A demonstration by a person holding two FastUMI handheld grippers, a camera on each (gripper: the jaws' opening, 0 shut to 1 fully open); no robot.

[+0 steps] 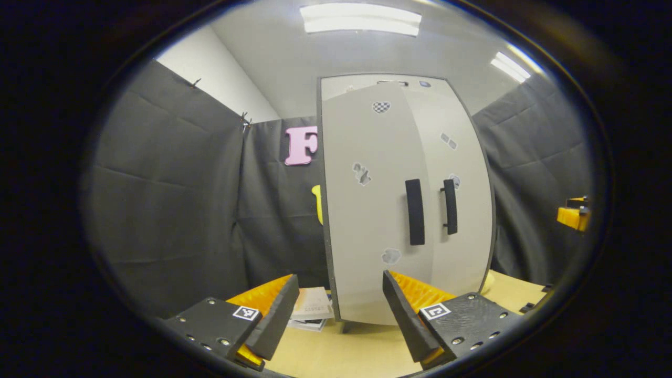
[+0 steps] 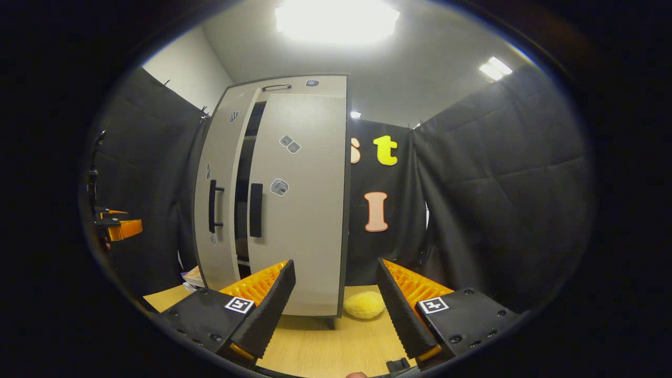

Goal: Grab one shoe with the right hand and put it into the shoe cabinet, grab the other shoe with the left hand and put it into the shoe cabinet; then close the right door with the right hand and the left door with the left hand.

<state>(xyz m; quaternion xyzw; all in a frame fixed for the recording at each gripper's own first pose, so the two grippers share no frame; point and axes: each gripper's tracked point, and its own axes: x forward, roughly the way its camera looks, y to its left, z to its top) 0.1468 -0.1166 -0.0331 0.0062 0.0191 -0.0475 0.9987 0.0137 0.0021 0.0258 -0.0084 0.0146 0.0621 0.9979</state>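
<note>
1. The shoe cabinet (image 1: 367, 220) stands upright at the back of the wooden desk (image 1: 336, 352), its long axis vertical and its front turned toward both cameras.
2. In the right gripper view the right door (image 2: 299, 210) sits nearly flush, while the left door (image 2: 218, 199) stands ajar, a dark gap between them; the shoes are probably inside, though that gap is too dark to confirm.
3. Each door carries a black vertical bar handle near the meeting edge: the left handle (image 1: 415, 211) and right handle (image 1: 450, 206) are side by side.
4. The doors look like stiff, light panels on side hinges; a flat push near the handle edge should swing them shut without any grip.
5. The left gripper (image 1: 336, 310) hovers spread and empty before the cabinet's lower front.
6. The right gripper (image 2: 336, 304) is likewise spread wide, holding nothing.
7. A yellow sponge-like lump (image 2: 365, 305) lies on the desk just beside the cabinet's right corner.
</note>
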